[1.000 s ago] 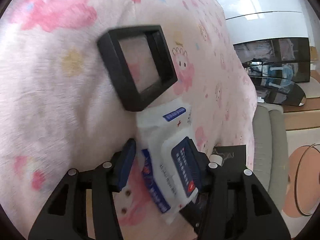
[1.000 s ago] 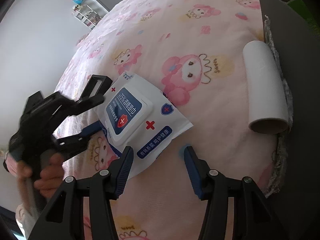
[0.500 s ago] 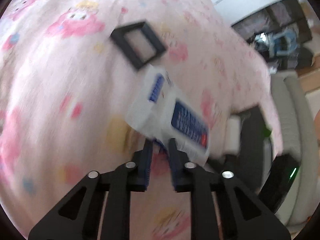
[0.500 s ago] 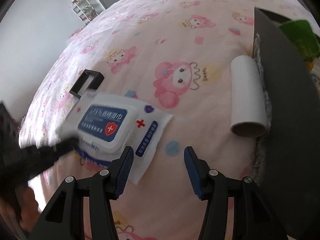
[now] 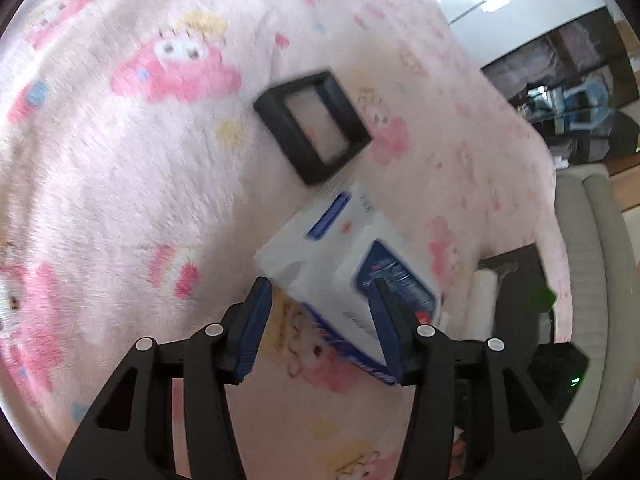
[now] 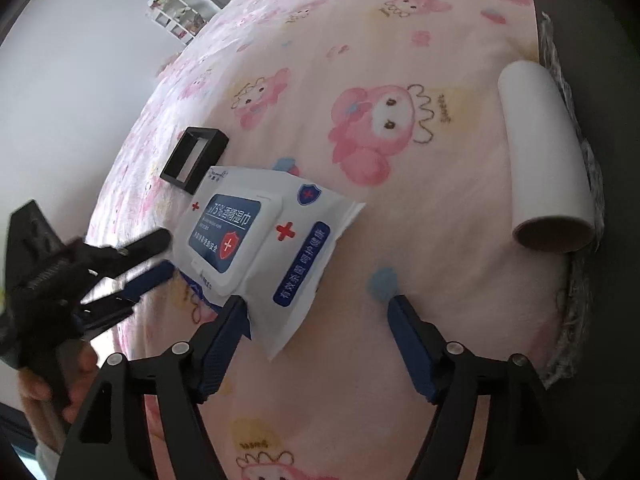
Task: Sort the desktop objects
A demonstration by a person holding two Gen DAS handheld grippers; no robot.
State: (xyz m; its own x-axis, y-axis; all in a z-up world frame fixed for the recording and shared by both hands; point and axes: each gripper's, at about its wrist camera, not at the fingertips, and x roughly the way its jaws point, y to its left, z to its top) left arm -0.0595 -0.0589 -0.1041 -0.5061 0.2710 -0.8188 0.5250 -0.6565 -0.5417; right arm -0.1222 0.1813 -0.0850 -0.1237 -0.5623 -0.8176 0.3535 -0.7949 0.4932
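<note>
The left gripper (image 5: 320, 312) has just been opening, releasing the wipes pack (image 6: 256, 240) onto the blanket (image 6: 400, 40). The right gripper (image 6: 316, 316), also just widening, is spread over the pack's corner, likely to regrasp it.

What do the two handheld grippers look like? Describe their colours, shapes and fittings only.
Both are alike. The left gripper and right gripper have matte black, angular frames with triangular cut-outs, silver round fasteners at the joints, and two straight fingers faced with dark blue pads. In the right wrist view the left one has a chunky black body above a handle. No cables or markings are visible.
</note>
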